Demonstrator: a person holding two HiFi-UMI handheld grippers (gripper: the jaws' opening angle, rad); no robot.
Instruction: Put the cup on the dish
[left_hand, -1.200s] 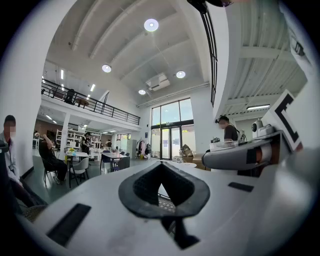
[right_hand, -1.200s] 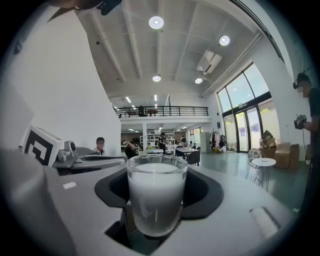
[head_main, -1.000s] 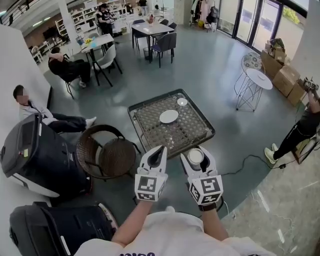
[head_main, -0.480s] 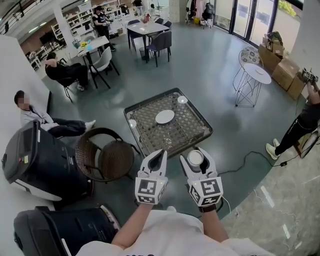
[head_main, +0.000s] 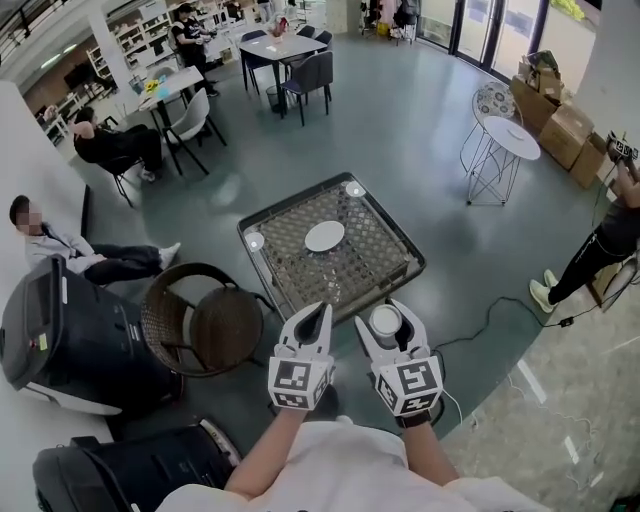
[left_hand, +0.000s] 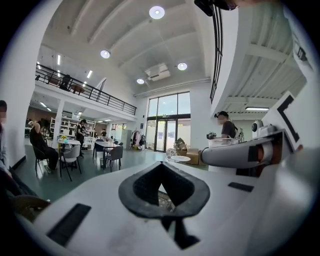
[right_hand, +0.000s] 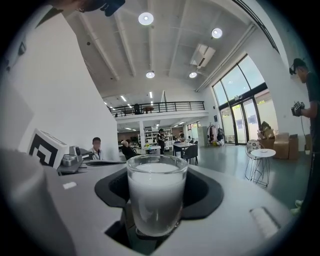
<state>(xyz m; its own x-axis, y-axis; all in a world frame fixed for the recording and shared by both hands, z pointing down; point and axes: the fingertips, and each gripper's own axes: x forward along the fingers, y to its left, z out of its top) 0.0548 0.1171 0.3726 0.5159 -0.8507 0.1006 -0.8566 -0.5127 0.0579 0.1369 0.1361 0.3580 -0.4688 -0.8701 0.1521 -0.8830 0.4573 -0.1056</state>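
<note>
The table (head_main: 375, 262) stands ahead at twelve o'clock, well apart from us, so we judge the carry only partly done. Our left gripper (head_main: 316, 312), toward eleven, has its jaws pressed together on nothing, and we treat it as a spare. Our right gripper (head_main: 388, 312), toward one, does the carrying. The dish (head_main: 324, 236) sits bare mid-table, ready as the landing spot. The cup (right_hand: 156, 197) is pinched upright in the right jaws, probably so its white drink won't spill, well short of the dish.

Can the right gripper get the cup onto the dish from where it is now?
Probably yes, after stepping closer. The right gripper holds the cup upright, the dish lies bare mid-table, and nothing stands between them. The table is just some way ahead.
</note>
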